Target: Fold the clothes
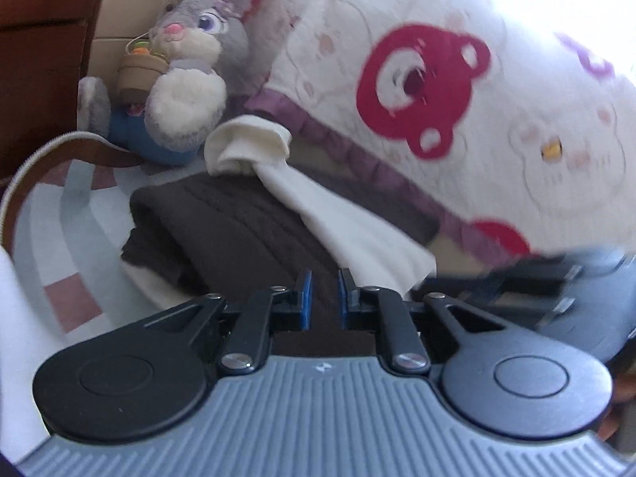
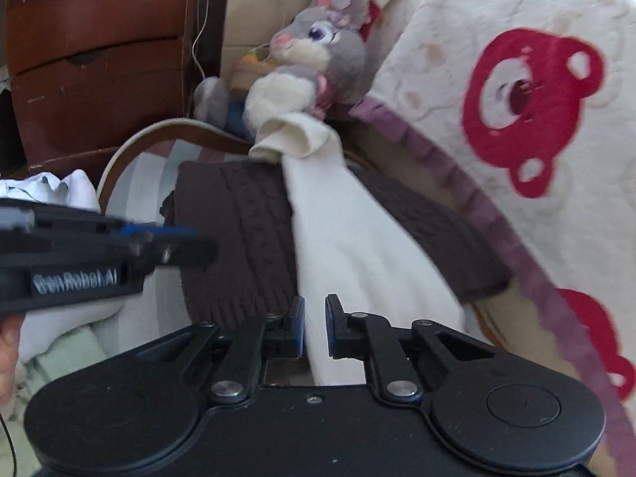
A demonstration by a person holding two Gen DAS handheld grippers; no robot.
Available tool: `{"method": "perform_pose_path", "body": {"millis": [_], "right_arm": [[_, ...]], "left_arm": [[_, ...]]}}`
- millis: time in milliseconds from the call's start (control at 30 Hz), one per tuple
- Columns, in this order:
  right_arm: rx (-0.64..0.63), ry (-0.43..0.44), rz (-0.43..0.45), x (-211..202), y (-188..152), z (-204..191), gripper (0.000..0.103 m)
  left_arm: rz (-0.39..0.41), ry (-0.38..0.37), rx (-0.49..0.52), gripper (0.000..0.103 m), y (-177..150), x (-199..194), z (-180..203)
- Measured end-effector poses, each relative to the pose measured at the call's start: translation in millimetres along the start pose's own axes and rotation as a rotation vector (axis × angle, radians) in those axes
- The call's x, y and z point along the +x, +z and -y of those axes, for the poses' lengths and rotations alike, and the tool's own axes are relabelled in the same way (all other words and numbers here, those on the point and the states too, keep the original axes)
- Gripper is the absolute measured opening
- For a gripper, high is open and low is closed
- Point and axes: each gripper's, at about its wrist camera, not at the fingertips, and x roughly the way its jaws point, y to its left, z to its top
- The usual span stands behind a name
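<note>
Brown knit is seen lying folded on a round rug, with one cream garment draped across it. The left tool is narrowed around brown knit; the right tool around cream cloth; whether the pads press cannot be told. A loose grip could likely let the fabric slip and the fold collapse. Two tools, two garments and one plush rabbit are counted.
</note>
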Motion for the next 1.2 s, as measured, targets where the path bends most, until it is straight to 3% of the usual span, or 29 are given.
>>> {"method": "perform_pose_path", "body": {"millis": [100,133,167,233,333,400,433,467,533,633,700,800,833,900,1000,1100,1133,1200], "right_arm": [[-0.033,-0.017,-0.007,23.4,1.4,-9.4,0.029],[-0.052,-0.025,0.001,28.9,2.1,-12.6,0.040],[-0.064,-0.030,0.011,34.9,3.4,-15.0,0.044],[-0.074,-0.047,0.012,48.4,7.7,-19.6,0.044],[-0.115,-0.068,-0.027,74.3,8.4,-25.5,0.045],[-0.158,-0.075,-0.002,78.4,7.4,-30.5,0.035],[-0.157,-0.074,0.011,73.9,7.5,-29.9,0.006],[-0.120,-0.076,0.028,64.8,8.4,-24.8,0.005],[-0.050,-0.094,0.073,42.6,8.2,-13.4,0.004],[0.081,-0.159,0.161,-3.4,-2.8,12.3,0.004],[0.249,-0.195,0.221,-43.9,-26.7,40.6,0.004],[0.458,-0.287,0.252,-81.9,-100.2,75.2,0.004],[0.507,-0.326,0.216,-84.6,-130.2,82.0,0.005],[0.546,-0.369,0.051,-75.8,-190.5,90.9,0.006],[0.548,-0.419,-0.183,-59.6,-247.9,96.9,0.011],[0.502,-0.449,-0.207,-71.6,-264.6,91.4,0.019],[0.483,-0.437,-0.197,-76.8,-265.1,89.6,0.027],[0.407,-0.392,-0.148,-82.9,-256.5,85.0,0.034]], "left_arm": [[-0.027,-0.045,-0.042,0.013,-0.8,16.8,-12.9],[-0.035,-0.045,-0.042,0.013,-1.6,21.3,-15.0],[-0.038,-0.043,-0.043,0.013,-3.3,26.0,-16.9],[-0.047,-0.066,-0.059,0.013,-9.7,33.6,-19.2],[0.004,-0.053,-0.051,0.012,-25.1,44.7,-23.4],[0.036,-0.030,-0.083,0.012,-36.4,48.8,-33.4],[0.036,-0.053,-0.126,0.013,-38.0,48.7,-38.8],[0.036,-0.077,-0.169,0.013,-39.5,48.6,-44.2],[0.041,-0.068,-0.139,0.013,-37.9,45.8,-37.7],[0.076,-0.085,-0.019,0.013,-35.1,35.7,-10.9],[0.084,-0.141,0.013,0.016,-35.8,30.3,8.4],[0.084,-0.179,0.031,0.016,-50.4,29.2,39.6],[0.062,-0.188,0.055,0.016,-61.3,32.9,52.1],[0.002,-0.194,0.104,0.016,-84.9,42.7,71.8],[-0.123,-0.179,0.095,0.016,-107.3,69.9,78.8],[-0.248,-0.162,0.085,0.016,-129.4,97.2,85.2],[-0.287,-0.149,0.061,0.016,-131.0,105.9,78.4],[-0.278,-0.124,0.048,0.023,-131.1,109.3,68.0]]}}
